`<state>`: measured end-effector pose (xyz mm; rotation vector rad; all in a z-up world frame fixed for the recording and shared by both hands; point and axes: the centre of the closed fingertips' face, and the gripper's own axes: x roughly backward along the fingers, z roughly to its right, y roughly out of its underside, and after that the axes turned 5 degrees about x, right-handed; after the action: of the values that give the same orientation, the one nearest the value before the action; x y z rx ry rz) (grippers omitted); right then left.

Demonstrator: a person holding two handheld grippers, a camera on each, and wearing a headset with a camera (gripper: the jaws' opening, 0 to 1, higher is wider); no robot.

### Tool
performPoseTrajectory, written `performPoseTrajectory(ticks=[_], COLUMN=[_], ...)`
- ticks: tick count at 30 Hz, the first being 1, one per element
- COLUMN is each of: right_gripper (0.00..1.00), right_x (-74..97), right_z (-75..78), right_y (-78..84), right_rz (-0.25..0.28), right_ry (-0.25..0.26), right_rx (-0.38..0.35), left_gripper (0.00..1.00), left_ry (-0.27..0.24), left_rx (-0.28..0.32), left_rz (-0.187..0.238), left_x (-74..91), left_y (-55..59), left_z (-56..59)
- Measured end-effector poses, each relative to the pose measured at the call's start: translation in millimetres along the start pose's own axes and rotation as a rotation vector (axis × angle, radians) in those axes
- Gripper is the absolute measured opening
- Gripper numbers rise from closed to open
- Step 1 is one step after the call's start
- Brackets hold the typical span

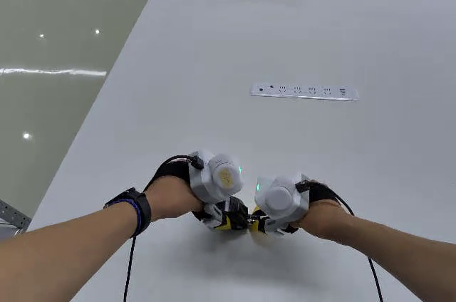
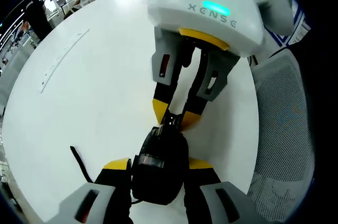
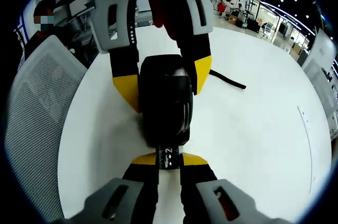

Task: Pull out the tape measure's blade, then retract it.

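Left hand-held gripper (image 2: 158,165) is clenched across the tape measure (image 2: 158,176), jaws on opposite sides. We read that as the anchor grip, so the body can't follow when the blade gets pulled. Right hand-held gripper (image 3: 170,160) is clamped on the blade (image 3: 169,155) tip right at the mouth, and printed marks show between its yellow pads (image 3: 145,159). Only a short stub of blade is out, so we judge the pull barely begun and the retract not yet started.

Pose: both hand-held grippers point at each other nose to nose, low over the surface (image 1: 285,38), near its front edge in the head view. The tape measure sits between them, on or just above the surface; we can't tell which. Forearms come in from both sides, wrists roughly level, hands wrapped around the gripper bodies.

Outward: a loose strap (image 3: 227,80) lies flat on the surface beside the tape measure, clear of the jaws. A power strip (image 1: 304,92) is well apart, further up the surface. If the right hand pulls sideways, we judge the path free.
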<state>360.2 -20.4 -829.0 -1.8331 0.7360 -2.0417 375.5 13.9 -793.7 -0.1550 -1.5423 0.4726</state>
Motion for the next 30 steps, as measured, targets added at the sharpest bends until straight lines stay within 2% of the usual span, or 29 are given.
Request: performPoseTrajectory(ticks=[8, 12, 22, 30], right_gripper=[0.13, 0.13, 0.13, 0.13], right_x=[2.4, 11.4, 15.9, 25.1], right_z=[0.2, -1.8, -2.7, -2.9], right_y=[3.9, 17.3, 22.9, 34.3], right_rz=[0.011, 0.014, 0.015, 0.021], right_ry=[-0.001, 0.005, 0.013, 0.015], right_rx=[-0.019, -0.036, -0.045, -0.059], left_gripper=[0.36, 0.36, 0.36, 0.36], left_ry=[0.002, 0.001, 0.003, 0.004], left_rx=[0.017, 0.016, 0.018, 0.021], left_rz=[0.012, -0.002, -0.016, -0.021], left_x=[-0.1, -1.0, -0.7, 0.3], left_y=[0.8, 1.7, 1.6, 1.1], left_z=[0.4, 0.5, 0.7, 0.5])
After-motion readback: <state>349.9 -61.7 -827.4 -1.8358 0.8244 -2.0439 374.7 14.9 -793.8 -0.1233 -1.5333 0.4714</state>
